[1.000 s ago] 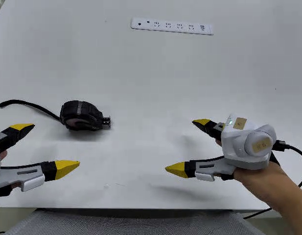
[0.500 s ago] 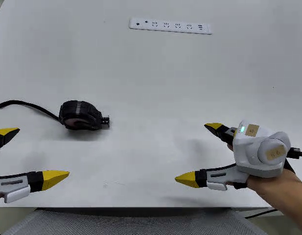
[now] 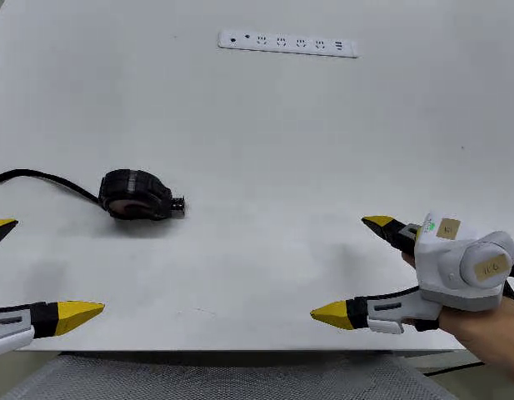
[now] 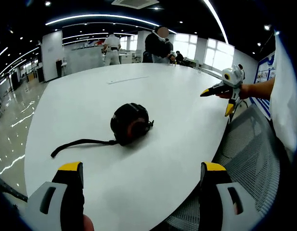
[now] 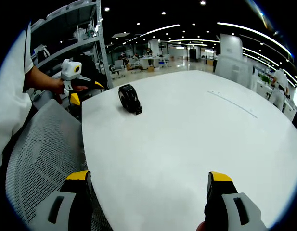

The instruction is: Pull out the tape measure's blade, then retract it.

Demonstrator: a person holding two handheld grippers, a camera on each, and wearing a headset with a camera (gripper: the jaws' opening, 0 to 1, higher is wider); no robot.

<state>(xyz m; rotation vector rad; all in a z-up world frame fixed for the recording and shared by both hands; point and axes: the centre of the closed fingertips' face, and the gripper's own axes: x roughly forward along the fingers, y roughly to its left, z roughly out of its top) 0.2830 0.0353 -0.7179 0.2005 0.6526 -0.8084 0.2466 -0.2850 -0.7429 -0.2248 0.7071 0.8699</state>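
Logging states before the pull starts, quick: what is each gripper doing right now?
Left gripper: open, holding nothing, apart from the tape measure.
Right gripper: open, holding nothing.

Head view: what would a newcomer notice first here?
The black tape measure lies on the white table, left of centre, its strap trailing left. The left gripper and the right gripper hover open at the near edge, both apart from it. A white power strip lies at the far side.
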